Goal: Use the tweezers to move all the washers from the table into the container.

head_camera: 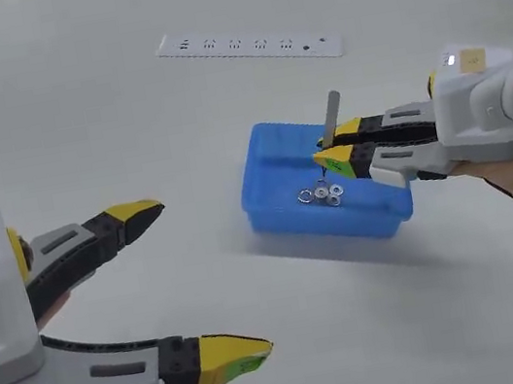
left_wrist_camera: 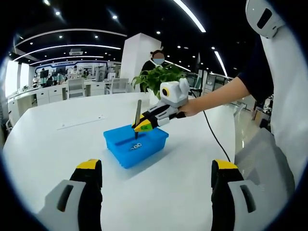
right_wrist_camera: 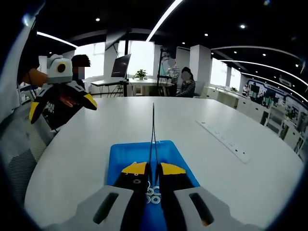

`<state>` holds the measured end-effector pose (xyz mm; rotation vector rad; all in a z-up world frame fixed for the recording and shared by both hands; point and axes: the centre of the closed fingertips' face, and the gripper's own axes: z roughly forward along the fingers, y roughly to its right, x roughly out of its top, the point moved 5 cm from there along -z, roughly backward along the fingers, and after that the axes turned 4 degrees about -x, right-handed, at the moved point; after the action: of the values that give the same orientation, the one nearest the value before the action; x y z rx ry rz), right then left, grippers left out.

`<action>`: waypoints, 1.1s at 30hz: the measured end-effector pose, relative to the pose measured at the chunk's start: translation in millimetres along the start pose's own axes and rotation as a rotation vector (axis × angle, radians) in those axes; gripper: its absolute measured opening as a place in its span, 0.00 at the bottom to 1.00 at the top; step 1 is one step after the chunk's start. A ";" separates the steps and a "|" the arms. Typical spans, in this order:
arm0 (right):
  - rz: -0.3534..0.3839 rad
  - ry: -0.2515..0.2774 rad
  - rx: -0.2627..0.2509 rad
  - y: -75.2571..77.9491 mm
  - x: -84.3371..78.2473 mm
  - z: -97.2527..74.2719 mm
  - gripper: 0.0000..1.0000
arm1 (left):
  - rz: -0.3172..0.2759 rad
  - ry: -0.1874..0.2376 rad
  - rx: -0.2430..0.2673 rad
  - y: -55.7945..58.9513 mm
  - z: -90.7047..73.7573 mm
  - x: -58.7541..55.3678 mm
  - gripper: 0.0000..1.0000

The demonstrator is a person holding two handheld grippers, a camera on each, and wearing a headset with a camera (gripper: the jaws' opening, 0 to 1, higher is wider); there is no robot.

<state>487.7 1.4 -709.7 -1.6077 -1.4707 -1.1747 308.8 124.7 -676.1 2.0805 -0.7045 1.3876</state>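
A blue container (head_camera: 291, 208) sits mid-table with several metal washers (head_camera: 322, 194) lying in it. My right gripper (head_camera: 336, 146) hovers over the container, shut on the grey tweezers (head_camera: 331, 117), which stand upright. In the right gripper view the tweezers (right_wrist_camera: 153, 130) rise as a thin line between the closed fingertips, above the container (right_wrist_camera: 124, 156) and washers (right_wrist_camera: 154, 192). My left gripper (head_camera: 207, 277) is open and empty at the near left, well away from the container. The left gripper view shows the container (left_wrist_camera: 126, 149), washers (left_wrist_camera: 136, 146), right gripper (left_wrist_camera: 143, 125) and tweezers (left_wrist_camera: 138, 112).
A white power strip (head_camera: 250, 46) lies on the table beyond the container. A potted plant (left_wrist_camera: 159, 77) stands at the table's far side in the left gripper view. People stand in the office background.
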 end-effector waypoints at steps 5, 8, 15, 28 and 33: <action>-0.001 -0.001 -0.006 -1.7 1.9 -2.3 0.09 | 0.008 0.010 -0.004 1.3 3.1 7.0 1.00; -0.006 0.000 -0.007 -4.0 3.1 -3.5 0.08 | 0.021 0.023 -0.017 0.1 10.6 17.6 0.99; -0.041 -0.013 0.021 -13.4 2.1 -4.6 0.07 | 0.069 0.046 -0.071 -8.7 34.3 44.3 0.96; -0.088 -0.030 0.062 -23.6 4.3 -6.0 0.07 | 0.249 0.005 -0.163 -39.0 104.7 77.2 0.38; -0.107 -0.042 0.076 -26.4 3.7 -7.7 0.07 | 0.285 -0.036 -0.222 -38.6 118.8 77.9 0.35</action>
<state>460.3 0.0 -706.1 -1.5268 -1.6266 -1.1354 438.7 61.5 -647.7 1.8886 -1.1515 1.3506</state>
